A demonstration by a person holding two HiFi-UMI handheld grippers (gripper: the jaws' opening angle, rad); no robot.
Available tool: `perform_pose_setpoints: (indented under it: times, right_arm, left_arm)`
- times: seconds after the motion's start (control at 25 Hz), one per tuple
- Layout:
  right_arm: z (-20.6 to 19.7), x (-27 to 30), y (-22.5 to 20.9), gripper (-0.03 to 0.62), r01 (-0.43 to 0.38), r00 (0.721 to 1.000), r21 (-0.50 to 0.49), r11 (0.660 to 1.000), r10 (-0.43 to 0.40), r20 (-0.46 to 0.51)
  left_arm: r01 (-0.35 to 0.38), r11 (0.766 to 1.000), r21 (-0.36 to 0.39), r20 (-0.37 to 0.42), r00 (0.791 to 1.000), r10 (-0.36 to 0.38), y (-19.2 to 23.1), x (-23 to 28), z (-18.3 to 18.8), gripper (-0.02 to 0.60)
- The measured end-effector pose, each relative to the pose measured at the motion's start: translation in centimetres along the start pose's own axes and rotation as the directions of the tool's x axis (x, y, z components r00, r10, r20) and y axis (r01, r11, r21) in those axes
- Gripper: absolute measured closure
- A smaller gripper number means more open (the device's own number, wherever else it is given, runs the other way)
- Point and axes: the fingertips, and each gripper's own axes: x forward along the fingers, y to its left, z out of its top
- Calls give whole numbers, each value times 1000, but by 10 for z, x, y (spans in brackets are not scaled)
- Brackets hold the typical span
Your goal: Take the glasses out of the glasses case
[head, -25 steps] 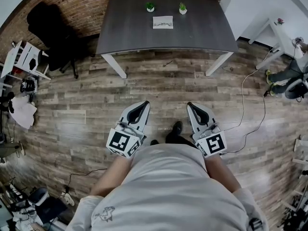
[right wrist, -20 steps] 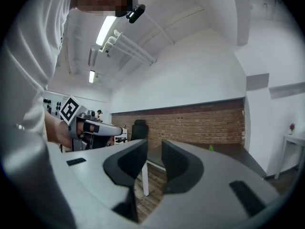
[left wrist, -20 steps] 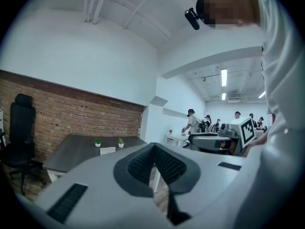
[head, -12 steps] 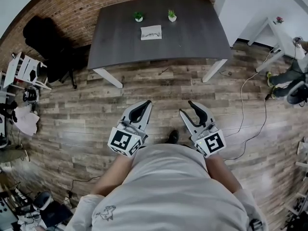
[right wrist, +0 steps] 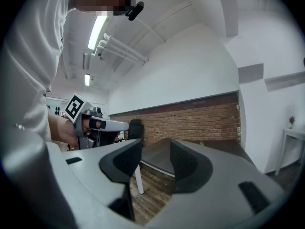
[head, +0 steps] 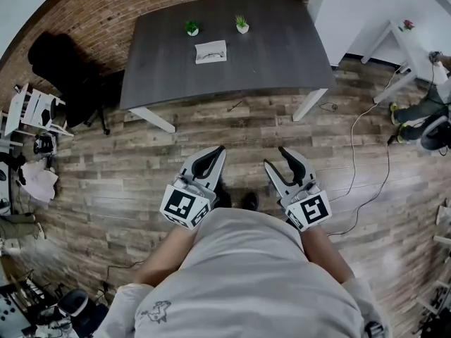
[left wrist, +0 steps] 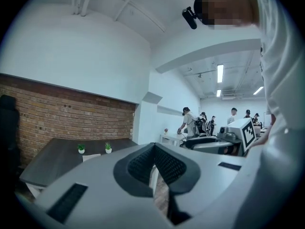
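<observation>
The case [head: 211,51] lies on the table's [head: 282,55] far half, left of its middle and just nearer you than the two plants [head: 192,27]. It is a pale rectangle with a dark outline on it that is probably the glasses, though it is too small to be sure. Its long axis runs roughly along the far edge, its right end tipped slightly toward that edge, so it is broadside to you. You stand on the floor [head: 106,167] well back from the near edge, and both tools are held close to your body, pointing at the table. The case is almost straight ahead of your left gripper [head: 217,152] and off to the left of your right gripper [head: 276,158], so the left is the nearer one. The left jaws are closed tip to tip with nothing in them. The right jaws are opening with only a bare gap between them. Your next move looks like a walk forward to the near edge, since neither tool can reach the case from here. You will probably want to steady the case with the left and lift the glasses with the right.
</observation>
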Motion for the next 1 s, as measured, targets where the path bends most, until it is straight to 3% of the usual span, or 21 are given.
perform_pose_setpoints:
  times: [0.52, 1.0]
  right_arm:
    - [5, 50, -38, 410, 48, 999, -13, 999, -48, -18]
    - [18, 174, -50, 408, 59, 998, -25, 998, -60, -34]
  left_arm:
    - [62, 998, -11, 26, 998, -62, 47, 54, 13, 571]
    - [87, 996, -18, 40, 995, -87, 165, 78, 38, 570]
